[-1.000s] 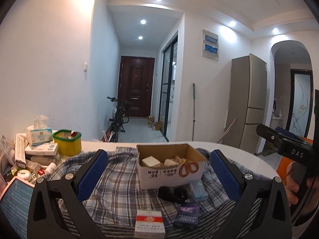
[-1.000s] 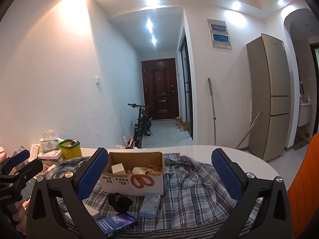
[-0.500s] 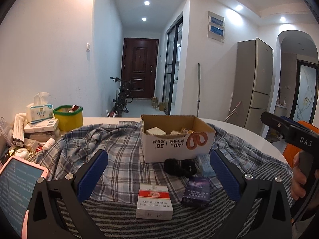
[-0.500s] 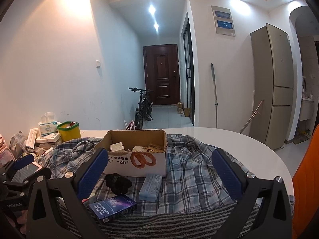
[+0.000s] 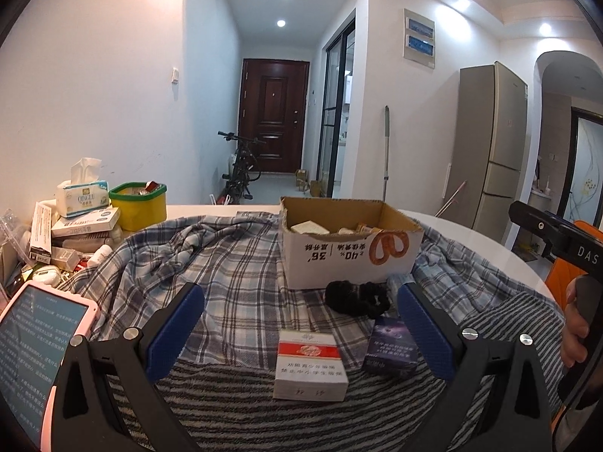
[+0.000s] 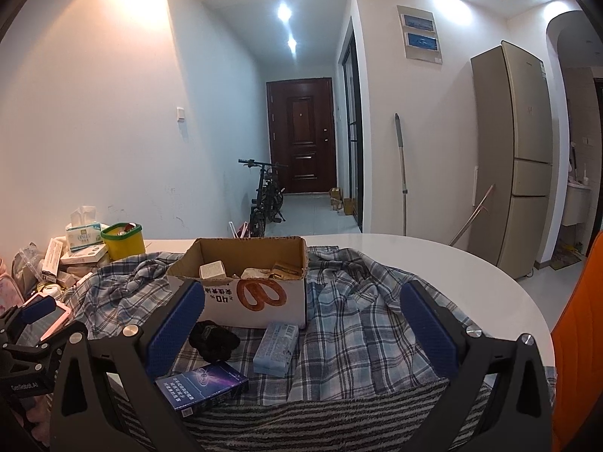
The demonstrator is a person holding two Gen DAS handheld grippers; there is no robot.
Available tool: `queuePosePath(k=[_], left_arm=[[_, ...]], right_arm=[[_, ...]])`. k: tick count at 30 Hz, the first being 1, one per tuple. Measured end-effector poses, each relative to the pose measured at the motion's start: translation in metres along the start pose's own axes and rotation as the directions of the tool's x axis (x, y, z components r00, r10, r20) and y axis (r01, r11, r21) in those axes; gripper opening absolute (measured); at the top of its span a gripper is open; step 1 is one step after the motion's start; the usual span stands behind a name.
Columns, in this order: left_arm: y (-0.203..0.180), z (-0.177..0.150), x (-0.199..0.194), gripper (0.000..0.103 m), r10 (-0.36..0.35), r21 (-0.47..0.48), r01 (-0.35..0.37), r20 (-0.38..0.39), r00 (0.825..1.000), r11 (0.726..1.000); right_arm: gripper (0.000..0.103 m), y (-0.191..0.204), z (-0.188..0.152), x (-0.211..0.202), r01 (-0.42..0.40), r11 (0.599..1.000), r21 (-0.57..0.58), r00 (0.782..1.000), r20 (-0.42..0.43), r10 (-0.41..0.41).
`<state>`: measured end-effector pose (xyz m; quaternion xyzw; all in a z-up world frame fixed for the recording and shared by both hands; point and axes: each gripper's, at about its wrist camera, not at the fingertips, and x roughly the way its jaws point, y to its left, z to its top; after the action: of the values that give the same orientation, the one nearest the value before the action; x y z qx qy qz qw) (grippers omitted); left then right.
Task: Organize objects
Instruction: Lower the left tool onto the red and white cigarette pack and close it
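An open cardboard box [image 5: 350, 252] with a few small items inside stands on a plaid cloth [image 5: 226, 263]; it also shows in the right wrist view [image 6: 248, 286]. In front of it lie a red-and-white pack [image 5: 311, 365], a dark purple pack [image 5: 392, 350] [image 6: 203, 384], a black scrunchie [image 5: 356, 297] [image 6: 213, 339] and a light blue pack [image 6: 276, 346]. My left gripper [image 5: 301, 320] is open and empty above the red-and-white pack. My right gripper [image 6: 301, 320] is open and empty above the light blue pack.
A pink tablet [image 5: 34, 350] lies at the left. Behind it are stacked boxes [image 5: 83, 226], a tissue pack [image 5: 81, 192] and a yellow tub [image 5: 139, 203]. The white table edge [image 6: 490, 282] curves at the right, next to an orange chair [image 6: 580, 339].
Both grippers have tilted downward and come nearer the table, so the box and the packs sit higher and larger in view. Both stay open and empty.
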<state>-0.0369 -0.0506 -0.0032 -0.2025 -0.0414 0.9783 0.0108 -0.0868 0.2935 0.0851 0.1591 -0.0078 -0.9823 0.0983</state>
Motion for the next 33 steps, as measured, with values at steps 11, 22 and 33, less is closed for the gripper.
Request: queuePosePath(k=[11,22,33], left_arm=[[0.02,-0.024,0.009,0.103,0.03,0.022,-0.028,-0.089,0.996,0.999],[0.016,-0.026,0.026,0.103,-0.027,0.084,0.045,-0.203,0.979,0.995],[-0.003,-0.03,0.05,0.1,-0.051,0.085,0.079,-0.294,0.954,0.993]], right_arm=[[0.103,-0.001,-0.016,0.011,0.006,1.0,-0.019,0.999,-0.054,-0.007],[0.103,0.006,-0.031,0.027,-0.004,1.0,-0.024,0.994,-0.109,0.001],[0.103,0.003,-0.042,0.034,-0.023,1.0,-0.01,0.99,-0.142,0.021]])
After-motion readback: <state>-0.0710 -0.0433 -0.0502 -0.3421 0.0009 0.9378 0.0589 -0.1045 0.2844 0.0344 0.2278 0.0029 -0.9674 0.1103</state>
